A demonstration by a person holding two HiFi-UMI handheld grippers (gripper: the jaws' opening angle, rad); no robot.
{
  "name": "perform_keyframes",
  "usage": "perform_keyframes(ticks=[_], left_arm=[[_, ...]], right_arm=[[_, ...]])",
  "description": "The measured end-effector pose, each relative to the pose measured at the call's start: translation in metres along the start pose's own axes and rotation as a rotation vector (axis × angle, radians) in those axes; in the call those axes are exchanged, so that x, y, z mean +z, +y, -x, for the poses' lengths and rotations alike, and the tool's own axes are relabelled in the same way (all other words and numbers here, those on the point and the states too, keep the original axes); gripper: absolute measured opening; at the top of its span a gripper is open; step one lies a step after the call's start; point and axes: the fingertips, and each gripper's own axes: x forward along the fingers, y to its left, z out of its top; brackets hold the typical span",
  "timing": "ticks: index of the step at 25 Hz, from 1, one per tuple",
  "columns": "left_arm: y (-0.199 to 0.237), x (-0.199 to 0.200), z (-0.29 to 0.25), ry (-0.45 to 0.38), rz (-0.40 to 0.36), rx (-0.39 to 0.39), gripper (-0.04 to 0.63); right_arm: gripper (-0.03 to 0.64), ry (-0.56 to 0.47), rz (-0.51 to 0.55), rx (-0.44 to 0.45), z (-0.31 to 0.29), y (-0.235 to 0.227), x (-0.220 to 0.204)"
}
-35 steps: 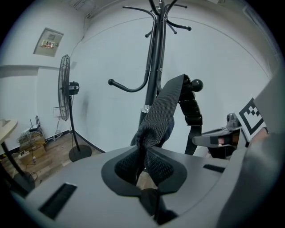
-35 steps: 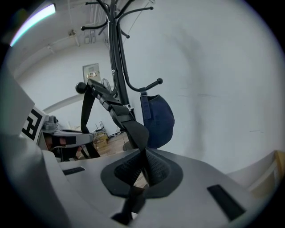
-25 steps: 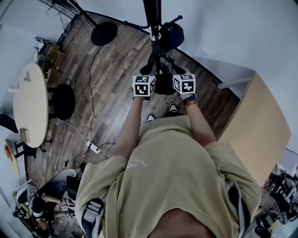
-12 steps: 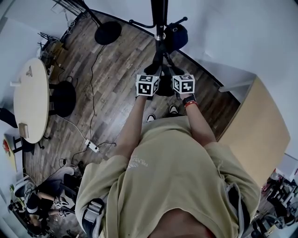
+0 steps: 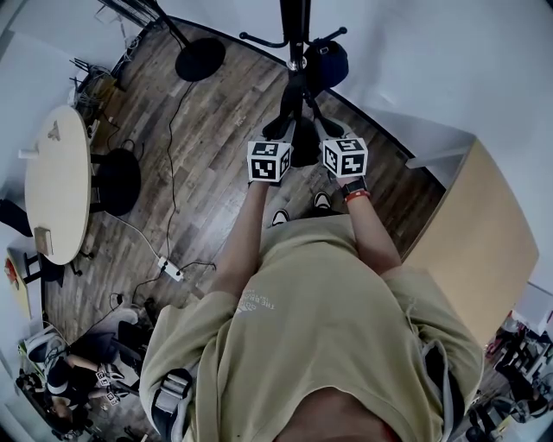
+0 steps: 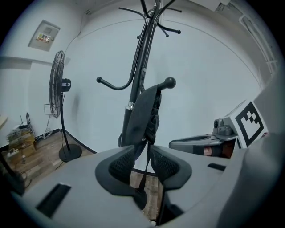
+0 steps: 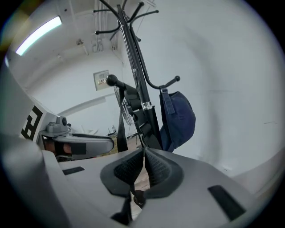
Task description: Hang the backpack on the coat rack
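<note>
The black backpack (image 6: 142,116) hangs by its shoulder strap from a ball-tipped hook (image 6: 169,82) of the black coat rack (image 6: 140,58). My left gripper (image 6: 148,162) is open just below it. A thin strap dangles in the gap between the pads, and they do not press on it. My right gripper (image 7: 144,167) is on the rack's other side, shut on another thin strap of the backpack (image 7: 144,118). In the head view both marker cubes flank the backpack (image 5: 298,134) in front of the coat rack (image 5: 295,26).
A dark blue cap (image 7: 180,118) hangs on a neighbouring hook, to the right of the pole. A standing fan (image 6: 58,89) is left of the rack. A round table (image 5: 56,186) and black stool (image 5: 117,186) stand at the left, a wooden cabinet (image 5: 484,233) at the right.
Both marker cubes have shifted only slightly in front of the rack, the right one a little upward. The backpack still hangs between them.
</note>
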Motion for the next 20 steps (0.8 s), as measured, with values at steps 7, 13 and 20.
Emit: perform_keyframes(ticks=[7,13,20], left_arm=[[-0.010,0.037,0.028,-0.119,-0.049,0.021,0.089],[-0.024,0.081,0.052,-0.223,-0.090,0.018,0.061],[-0.036,0.115,0.074,-0.313,-0.127,0.021,0.040]], right_arm=[[0.025,-0.129,0.039,-0.004,0.029,0.014,0.048],[0.018,-0.238,0.090,-0.025,0.057,0.025,0.094],[0.016,-0.331,0.115,-0.032,0.081,0.036,0.128]])
